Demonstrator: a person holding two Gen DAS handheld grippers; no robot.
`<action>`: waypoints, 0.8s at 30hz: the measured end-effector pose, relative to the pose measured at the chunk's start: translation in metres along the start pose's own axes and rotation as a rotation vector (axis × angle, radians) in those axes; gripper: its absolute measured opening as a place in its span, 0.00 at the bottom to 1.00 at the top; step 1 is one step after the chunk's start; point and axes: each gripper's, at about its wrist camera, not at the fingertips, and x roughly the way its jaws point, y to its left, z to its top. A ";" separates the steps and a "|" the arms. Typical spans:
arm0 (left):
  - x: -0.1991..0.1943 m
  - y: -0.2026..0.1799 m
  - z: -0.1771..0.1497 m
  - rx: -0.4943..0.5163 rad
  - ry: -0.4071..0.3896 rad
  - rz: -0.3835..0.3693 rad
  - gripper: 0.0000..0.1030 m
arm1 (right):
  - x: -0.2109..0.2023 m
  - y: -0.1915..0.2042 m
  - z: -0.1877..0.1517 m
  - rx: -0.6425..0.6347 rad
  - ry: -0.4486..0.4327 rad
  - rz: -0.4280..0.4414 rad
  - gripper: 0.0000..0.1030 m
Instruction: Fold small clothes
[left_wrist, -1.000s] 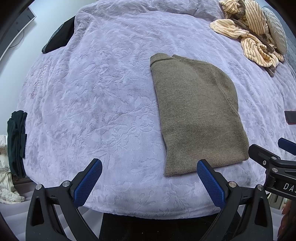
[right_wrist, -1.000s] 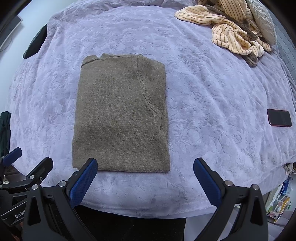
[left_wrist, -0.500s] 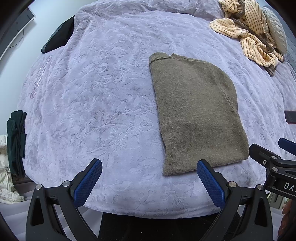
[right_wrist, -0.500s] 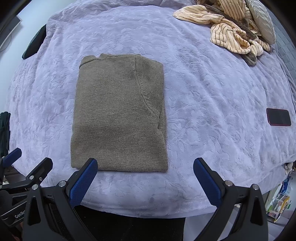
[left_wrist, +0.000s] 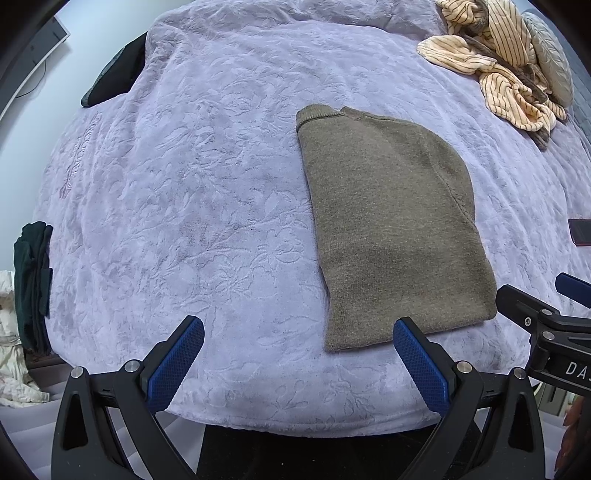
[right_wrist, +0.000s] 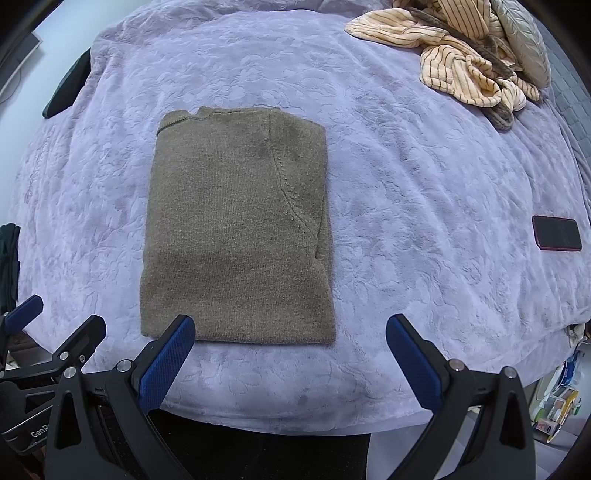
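Note:
An olive-brown knit sweater lies folded into a flat rectangle on the lavender bedspread, collar at the far end. It also shows in the right wrist view. My left gripper is open and empty, above the bed's near edge, its right finger near the sweater's near left corner. My right gripper is open and empty, just short of the sweater's near hem. Each gripper shows at the edge of the other's view.
A striped cream garment and a grey cushion lie at the far right. A dark phone lies on the right of the bed. A dark folded garment hangs at the left edge; a black object sits far left.
Both grippers have edged slightly forward toward the bed; the sweater sits a little nearer in both views. Both stay open and the sweater has not moved.

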 end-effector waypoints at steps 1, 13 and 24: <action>0.000 0.000 0.000 0.000 0.000 0.001 1.00 | 0.000 0.000 0.000 0.000 0.000 -0.001 1.00; 0.002 -0.001 -0.001 0.008 0.000 0.016 1.00 | 0.001 0.000 0.000 0.001 0.002 0.000 1.00; 0.003 -0.001 0.000 0.013 0.002 0.019 1.00 | 0.003 0.000 0.000 0.000 0.006 0.001 1.00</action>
